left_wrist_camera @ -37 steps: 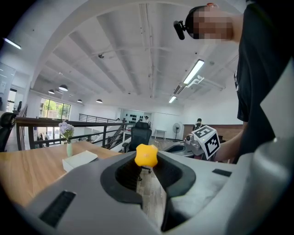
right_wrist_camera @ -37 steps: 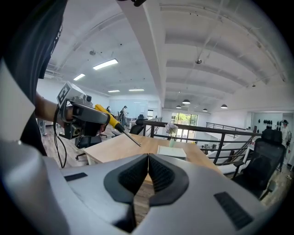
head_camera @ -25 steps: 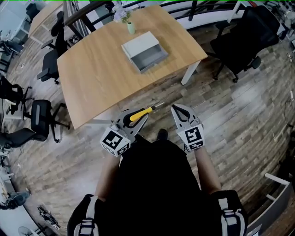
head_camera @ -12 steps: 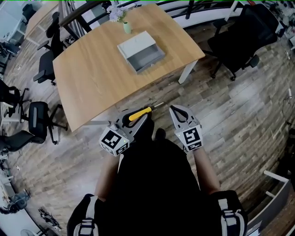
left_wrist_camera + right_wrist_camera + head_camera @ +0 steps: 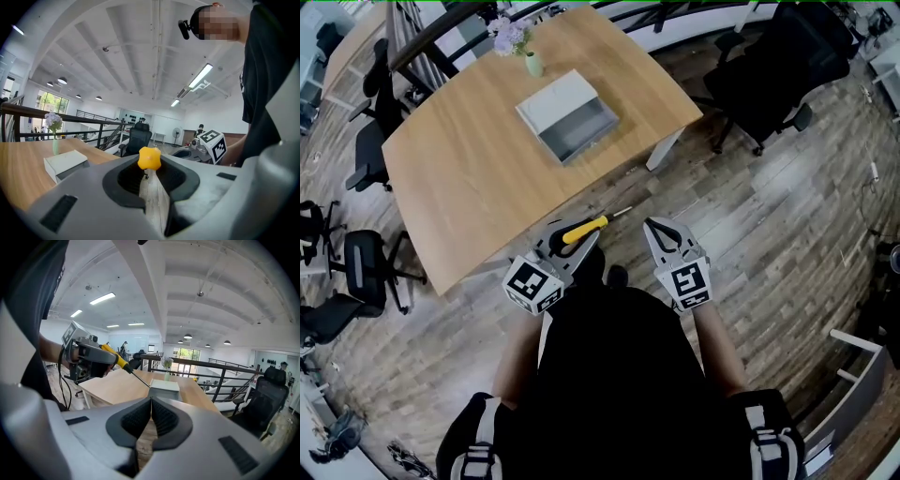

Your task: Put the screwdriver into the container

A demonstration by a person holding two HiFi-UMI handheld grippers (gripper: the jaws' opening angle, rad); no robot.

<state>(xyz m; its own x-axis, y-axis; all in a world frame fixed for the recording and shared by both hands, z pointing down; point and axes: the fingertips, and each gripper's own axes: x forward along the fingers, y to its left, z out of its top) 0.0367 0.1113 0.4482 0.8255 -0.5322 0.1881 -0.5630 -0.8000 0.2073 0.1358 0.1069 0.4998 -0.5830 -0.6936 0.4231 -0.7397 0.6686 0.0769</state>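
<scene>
Container (image 5: 551, 101) further left, gripped screwdriver (image 5: 583, 229) unmoved

table (image 5: 469, 169) | flower vase (image 5: 532, 64) on it (far edge) | black chairs (image 5: 764, 70) nearby

The smooth, matt light-wood table (image 5: 459, 178) stands on a streaky brown wood-plank floor (image 5: 769, 225). The yellow-handled screwdriver (image 5: 584, 228) pairs smooth plastic with a thin bare-metal shaft.

Wooden table (image 5: 469, 164) carries grey container (image 5: 567, 117) and flower vase (image 5: 532, 64).
</scene>
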